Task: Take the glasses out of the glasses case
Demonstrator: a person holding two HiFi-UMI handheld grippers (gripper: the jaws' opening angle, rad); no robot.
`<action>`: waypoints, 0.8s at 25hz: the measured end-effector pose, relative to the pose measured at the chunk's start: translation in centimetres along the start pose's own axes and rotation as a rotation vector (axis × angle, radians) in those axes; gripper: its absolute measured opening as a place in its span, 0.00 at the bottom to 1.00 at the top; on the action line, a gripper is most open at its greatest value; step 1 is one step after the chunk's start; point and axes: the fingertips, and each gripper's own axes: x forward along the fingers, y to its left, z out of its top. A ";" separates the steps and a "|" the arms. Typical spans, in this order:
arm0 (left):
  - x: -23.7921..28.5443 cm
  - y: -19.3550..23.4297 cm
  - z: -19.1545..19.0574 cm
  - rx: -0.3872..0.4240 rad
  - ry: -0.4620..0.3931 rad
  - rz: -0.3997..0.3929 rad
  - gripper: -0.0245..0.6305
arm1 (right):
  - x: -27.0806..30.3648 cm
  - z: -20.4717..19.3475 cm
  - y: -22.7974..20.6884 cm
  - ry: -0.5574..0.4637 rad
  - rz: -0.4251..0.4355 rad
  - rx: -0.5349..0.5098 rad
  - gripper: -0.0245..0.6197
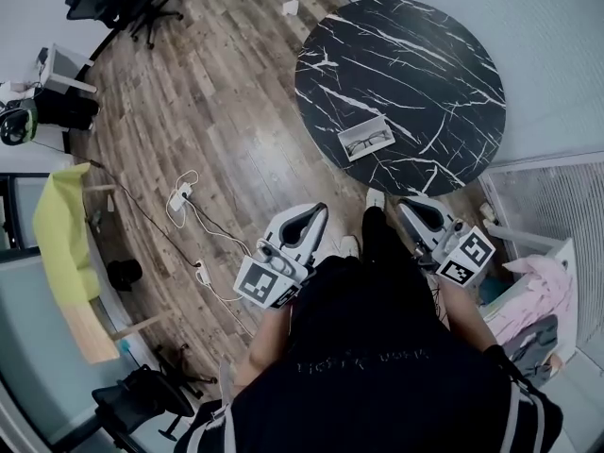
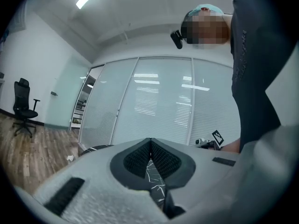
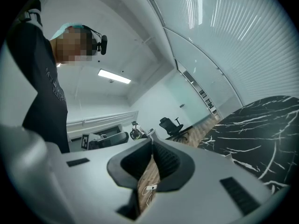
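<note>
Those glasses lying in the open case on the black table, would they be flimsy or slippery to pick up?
Probably light and fragile: the glasses look thin-framed, so a hard pinch might bend them. The case looks small and shallow, so it may slide on the glossy-looking table if the frame catches.

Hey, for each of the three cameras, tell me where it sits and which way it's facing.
Head view: on the person's head, looking steeply down at the marble table and open glasses case; dark top, left gripper and right gripper show.
Left gripper view: on the left gripper, tilted up toward a glass wall; its shut jaws and the person's torso show.
Right gripper view: on the right gripper, facing an office chair; shut jaws and torso show.
Shared: all three catch the marble table.
</note>
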 end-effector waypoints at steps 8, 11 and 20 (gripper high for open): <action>5.4 2.6 -0.5 0.019 0.049 0.011 0.07 | 2.7 2.0 -5.7 0.055 0.042 -0.016 0.09; 6.9 3.5 -0.8 0.017 0.063 0.030 0.07 | 3.7 2.1 -7.5 0.095 0.053 -0.027 0.09; 8.7 5.4 -1.0 0.018 0.050 0.117 0.07 | 6.1 0.6 -11.5 0.263 0.106 -0.132 0.09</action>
